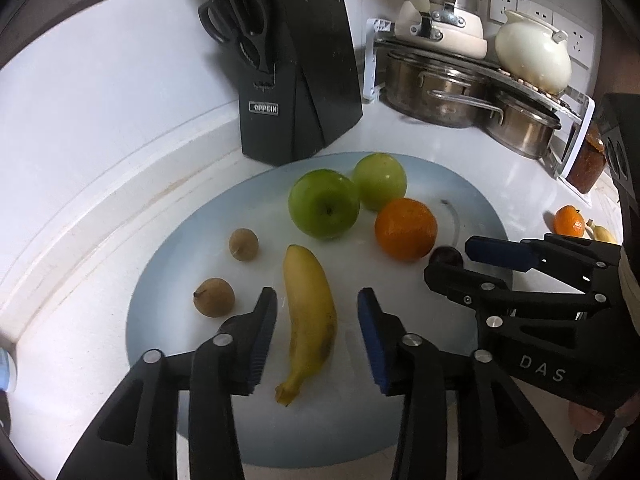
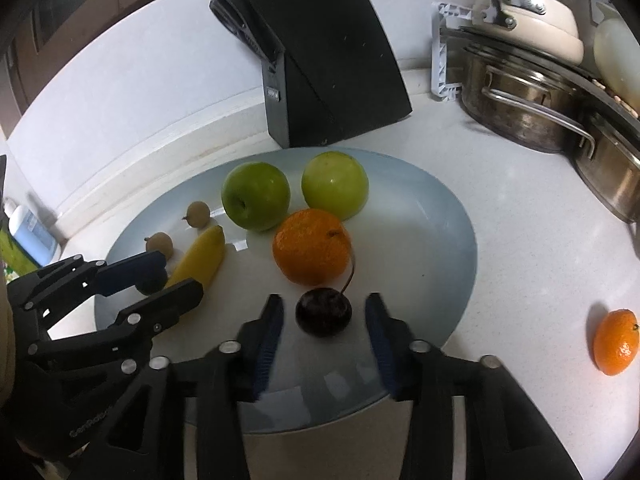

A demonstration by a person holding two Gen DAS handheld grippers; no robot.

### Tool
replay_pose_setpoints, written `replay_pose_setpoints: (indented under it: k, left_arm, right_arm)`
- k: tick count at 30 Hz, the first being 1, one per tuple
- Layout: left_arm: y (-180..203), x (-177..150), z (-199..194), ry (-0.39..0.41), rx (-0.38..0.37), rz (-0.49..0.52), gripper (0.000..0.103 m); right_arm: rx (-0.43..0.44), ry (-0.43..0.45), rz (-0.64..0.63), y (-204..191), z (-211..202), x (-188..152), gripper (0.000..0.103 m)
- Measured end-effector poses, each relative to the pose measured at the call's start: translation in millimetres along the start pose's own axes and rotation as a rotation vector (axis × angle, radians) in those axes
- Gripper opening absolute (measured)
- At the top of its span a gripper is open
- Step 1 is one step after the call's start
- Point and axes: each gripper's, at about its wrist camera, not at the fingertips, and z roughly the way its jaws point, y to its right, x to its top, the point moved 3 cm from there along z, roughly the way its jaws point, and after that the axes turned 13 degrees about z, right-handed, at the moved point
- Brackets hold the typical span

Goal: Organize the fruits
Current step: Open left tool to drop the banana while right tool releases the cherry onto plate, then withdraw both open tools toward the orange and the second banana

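Soft daylight, glare, fisheye-warped edges.

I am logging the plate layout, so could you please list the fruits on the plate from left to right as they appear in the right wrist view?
Lower brown fruit → upper brown fruit → banana → darker green apple → orange → lighter green apple. The dark cherry overlaps the orange's span, so I left it out.

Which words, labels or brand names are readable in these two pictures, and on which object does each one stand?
"OPPEIN": on the small plate on the black knife block.
"DAS": on the body of the right tool, seen from the left wrist view.
"SenRobo...": on the body of the left tool, cut off and partly blurred.
The knife block's plate in the right wrist view is too blurred to read.
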Motion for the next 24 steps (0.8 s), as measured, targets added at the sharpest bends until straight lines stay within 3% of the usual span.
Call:
replay_pose_setpoints:
  k: [4,11,15,22,24]
  left_arm:
    - [3,3,-15,0.024,0.061,0.011,0.061]
    - [10,9,-47,0.077,0.151,0.012,0.07]
    - [15,14,-65,0.112,0.16,-0.022,0.076]
    - [32,25,-93,0.175,0.146,-0.036,0.078]
    - [39,28,-101,0.186,0.139,-0.039,0.078]
  right_arm:
    - [-0.009,0.023,0.01,2,-12,-1,0.053]
    - [-0.04,0.089,0.036,10,-42,-4,0.054]
    - [-0.051,0.124,0.06,17,-61,-3,0.054]
    - [-0.067,0.204,0.1,32,-106,-3,0.054]
    - [-0.075,0.221,0.108,36,-115,-2,0.058]
